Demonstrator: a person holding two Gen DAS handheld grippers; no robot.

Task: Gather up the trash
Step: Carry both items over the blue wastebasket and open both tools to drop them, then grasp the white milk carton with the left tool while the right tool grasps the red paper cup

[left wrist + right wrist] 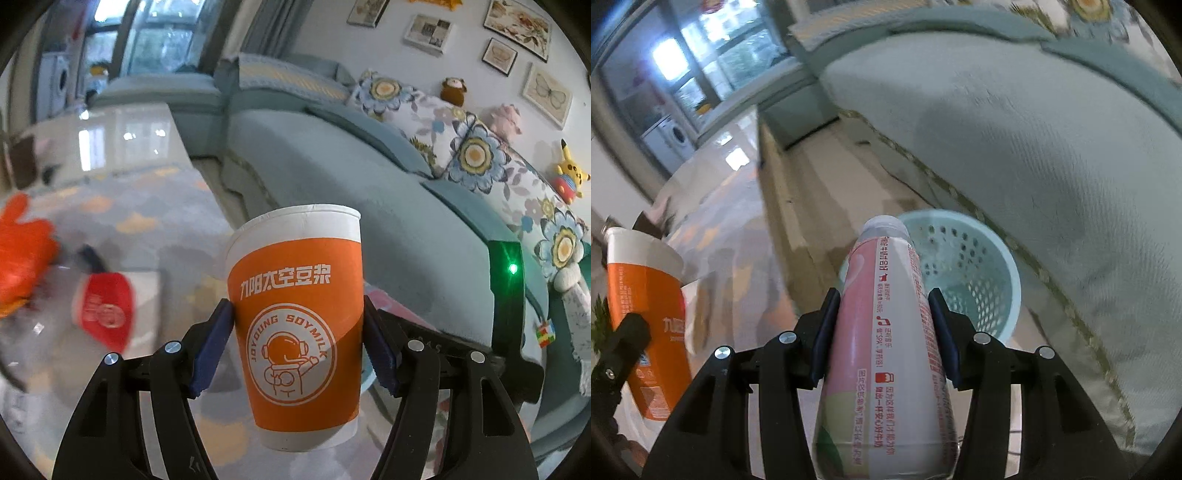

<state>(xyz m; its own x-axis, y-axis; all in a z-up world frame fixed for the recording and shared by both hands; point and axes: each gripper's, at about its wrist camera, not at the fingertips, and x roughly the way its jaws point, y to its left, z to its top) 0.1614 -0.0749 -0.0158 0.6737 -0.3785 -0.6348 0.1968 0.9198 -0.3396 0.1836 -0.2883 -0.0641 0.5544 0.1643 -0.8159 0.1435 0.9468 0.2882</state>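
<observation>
An orange and white paper cup [299,325] stands upright between the blue pads of my left gripper [299,339], which is shut on its sides. The same cup [646,325] shows at the left edge of the right wrist view, with a left gripper finger [622,343] on it. My right gripper [882,332] is shut on a pink and white plastic bottle [886,354] that points away from the camera. Just beyond the bottle's cap, a pale teal perforated waste basket [1001,266] stands on the floor beside the sofa.
A teal sofa [369,177] with floral cushions [476,155] and plush toys fills the right side. A red packet [107,310] and an orange object [22,251] lie blurred at left over a patterned grey rug [122,206]. Glass doors [713,55] stand far back.
</observation>
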